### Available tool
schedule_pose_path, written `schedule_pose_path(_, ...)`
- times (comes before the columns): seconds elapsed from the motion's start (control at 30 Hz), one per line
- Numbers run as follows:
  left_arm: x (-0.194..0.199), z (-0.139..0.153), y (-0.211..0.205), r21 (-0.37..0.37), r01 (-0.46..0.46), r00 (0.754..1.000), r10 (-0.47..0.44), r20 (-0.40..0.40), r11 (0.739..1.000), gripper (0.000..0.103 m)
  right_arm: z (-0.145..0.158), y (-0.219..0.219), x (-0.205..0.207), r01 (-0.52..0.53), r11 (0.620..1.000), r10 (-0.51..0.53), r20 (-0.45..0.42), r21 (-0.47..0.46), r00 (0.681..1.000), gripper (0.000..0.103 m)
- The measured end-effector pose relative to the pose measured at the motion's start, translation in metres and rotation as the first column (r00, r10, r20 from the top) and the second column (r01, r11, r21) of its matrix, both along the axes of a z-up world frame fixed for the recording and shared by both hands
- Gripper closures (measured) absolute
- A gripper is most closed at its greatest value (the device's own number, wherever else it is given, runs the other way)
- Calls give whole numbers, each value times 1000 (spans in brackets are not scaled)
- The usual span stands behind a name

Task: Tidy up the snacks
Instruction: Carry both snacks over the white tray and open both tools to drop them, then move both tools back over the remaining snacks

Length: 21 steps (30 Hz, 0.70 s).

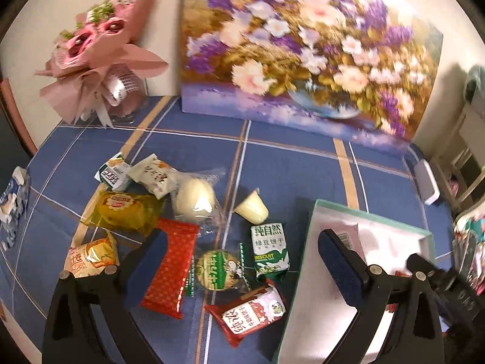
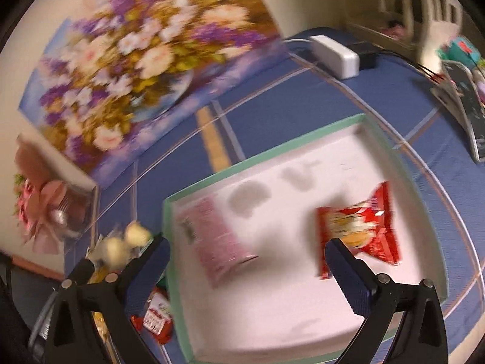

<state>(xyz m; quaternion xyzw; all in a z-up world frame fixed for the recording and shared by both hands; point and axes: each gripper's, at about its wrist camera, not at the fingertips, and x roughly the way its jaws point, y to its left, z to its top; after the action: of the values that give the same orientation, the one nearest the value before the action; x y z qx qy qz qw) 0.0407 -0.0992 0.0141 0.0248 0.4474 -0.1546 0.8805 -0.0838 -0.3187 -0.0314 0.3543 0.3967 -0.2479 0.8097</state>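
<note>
- Left gripper (image 1: 242, 270): nearest the left wrist camera. Jaws stand wide with nothing between the pads; black frame, dark blue padded faces. It hangs over the loose snacks on the cloth.
- Right gripper (image 2: 247, 268): jaws spread wide and empty, above the tray (image 2: 303, 144). Its view is motion-blurred, so fine detail there is unreliable.
- Task items, location: two packets lie inside the tray, a pink packet (image 2: 218, 239) and a red snack bag (image 2: 360, 227). The rest remain scattered on the blue checked tablecloth (image 1: 288, 163), left of the tray.
- Materials, tray: shallow, rectangular, white floor, low pale green rim. Rigid in appearance.
- Materials, snacks: mostly thin glossy film wrappers. The long red packet (image 1: 169, 270) is flat. The green biscuit pack (image 1: 269, 250) is blocky. The round wafer (image 1: 216, 270) sits in clear film. The pale bun (image 1: 195, 198) looks soft. The small cup (image 1: 253, 209) lies tipped on its side.
- Hazard, slip: slick film will likely slide between the pads if gripped at a loose seam.
- Hazard, crush: a firm close on the pale bun or round wafer may deform or break it.
- Hazard, double pick: items lie touching or overlapping, so wide jaws may drag a neighbour.
- Hazard, collision: the grippers work close together at the tray rim; the left one could knock it.
</note>
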Motion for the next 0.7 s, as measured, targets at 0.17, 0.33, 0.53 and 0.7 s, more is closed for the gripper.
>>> schedule_pose_path(0.17, 0, 7, 19, -12, -38, 999, 39, 18, 999, 4, -1, 20, 18, -60, 998, 60, -19, -5, 998, 0)
schedule_pose_path(0.33, 9, 9, 43, -56, -56, 998, 55, -21, 997, 4, 10, 31, 29, -61, 997, 62, 33, -36, 997, 0)
schedule_pose_path(0.53, 15, 20, 72, -23, -119, 992, 120, 49, 993, 4, 25, 64, 52, -159, 983, 165, 72, -88, 984, 0)
schedule_pose_path(0.7, 22, 26, 98, -22, -162, 985, 163, 58, 986, 4, 32, 92, 70, -217, 969, 224, 53, -119, 973, 0)
